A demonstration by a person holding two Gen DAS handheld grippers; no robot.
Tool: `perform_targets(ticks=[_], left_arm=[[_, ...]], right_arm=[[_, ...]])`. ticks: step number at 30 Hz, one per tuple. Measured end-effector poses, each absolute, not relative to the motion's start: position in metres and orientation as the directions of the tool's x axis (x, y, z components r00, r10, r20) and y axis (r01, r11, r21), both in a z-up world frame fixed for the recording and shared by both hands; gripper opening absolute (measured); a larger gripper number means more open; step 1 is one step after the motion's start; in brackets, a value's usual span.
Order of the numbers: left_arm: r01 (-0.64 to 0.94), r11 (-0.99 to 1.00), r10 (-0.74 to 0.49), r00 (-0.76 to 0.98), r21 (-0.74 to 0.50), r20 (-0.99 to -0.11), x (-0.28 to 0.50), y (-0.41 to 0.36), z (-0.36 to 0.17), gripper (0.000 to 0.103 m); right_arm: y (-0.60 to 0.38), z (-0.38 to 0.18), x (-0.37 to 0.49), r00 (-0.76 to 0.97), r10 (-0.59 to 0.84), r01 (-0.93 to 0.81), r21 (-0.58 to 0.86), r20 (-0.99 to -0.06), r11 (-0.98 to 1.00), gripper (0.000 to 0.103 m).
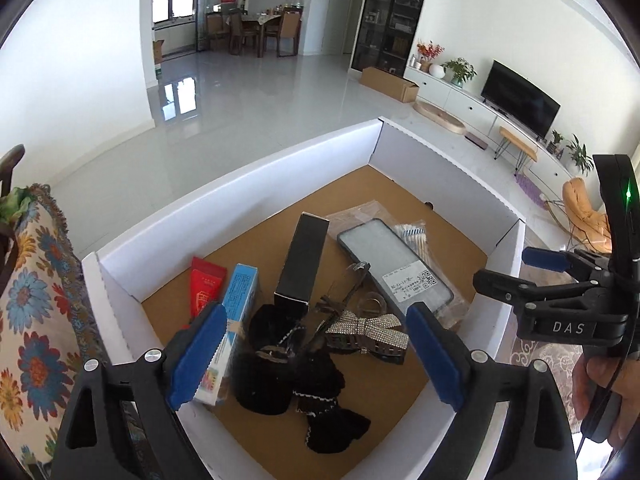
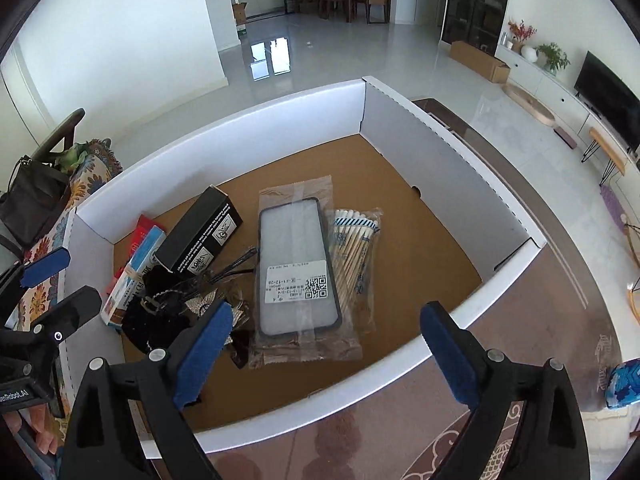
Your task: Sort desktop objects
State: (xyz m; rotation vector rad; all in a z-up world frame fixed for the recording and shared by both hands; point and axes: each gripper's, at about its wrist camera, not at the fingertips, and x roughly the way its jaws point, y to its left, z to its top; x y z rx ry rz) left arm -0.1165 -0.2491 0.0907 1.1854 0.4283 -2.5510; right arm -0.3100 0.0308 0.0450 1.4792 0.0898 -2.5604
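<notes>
A white-walled cardboard box [image 1: 240, 184] [image 2: 240, 144] with a brown floor holds the objects. Inside lie a red tube [image 1: 204, 288], a blue-and-white carton [image 1: 236, 300] [image 2: 128, 280], a black carton [image 1: 302, 264] [image 2: 200, 236], a bagged phone case [image 1: 392, 264] [image 2: 296, 264], a pack of cotton swabs [image 1: 412, 236] [image 2: 356, 248], a rhinestone bow [image 1: 364, 332] and black fuzzy pieces [image 1: 288, 368] [image 2: 160, 320]. My left gripper [image 1: 316, 316] [image 2: 60, 282] hangs open above the bow and fuzzy pieces, holding nothing. My right gripper [image 2: 326, 312] [image 1: 516, 270] stands open over the phone case's near end, also holding nothing.
A flower-patterned cloth [image 1: 36, 300] lies left of the box, with a black bag [image 2: 32, 200] behind it. The box sits on a brown patterned tabletop [image 2: 400, 432]. A blue-and-white object [image 2: 624, 384] sits at the far right. A hand [image 1: 596, 380] holds the right gripper.
</notes>
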Motion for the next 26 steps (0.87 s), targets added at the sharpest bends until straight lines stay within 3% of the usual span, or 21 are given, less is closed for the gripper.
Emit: perform_targets(ticks=[8, 18, 20, 26], left_arm=[[0.490, -0.871, -0.376, -0.623, 0.033, -0.686, -0.083, -0.217, 0.119, 0.095], [0.510, -0.860, -0.353, -0.623, -0.020, -0.698, -0.079, -0.223, 0.120, 0.096], [0.516, -0.855, -0.335, -0.619, -0.047, -0.711, -0.079, -0.227, 0.119, 0.103], [0.543, -0.839, -0.368, -0.619, -0.040, -0.694, -0.074, -0.226, 0.117, 0.103]], right_arm=[[0.035, 0.054, -0.277, -0.502, -0.146, 0.196, 0.052, -0.853, -0.979, 0.096], [0.028, 0.042, -0.277, -0.495, -0.165, 0.196, 0.076, -0.853, -0.978, 0.096], [0.025, 0.040, -0.278, -0.490, -0.165, 0.202, 0.072, -0.856, -0.977, 0.096], [0.017, 0.036, -0.281, -0.494, -0.169, 0.206, 0.074, -0.853, -0.976, 0.096]])
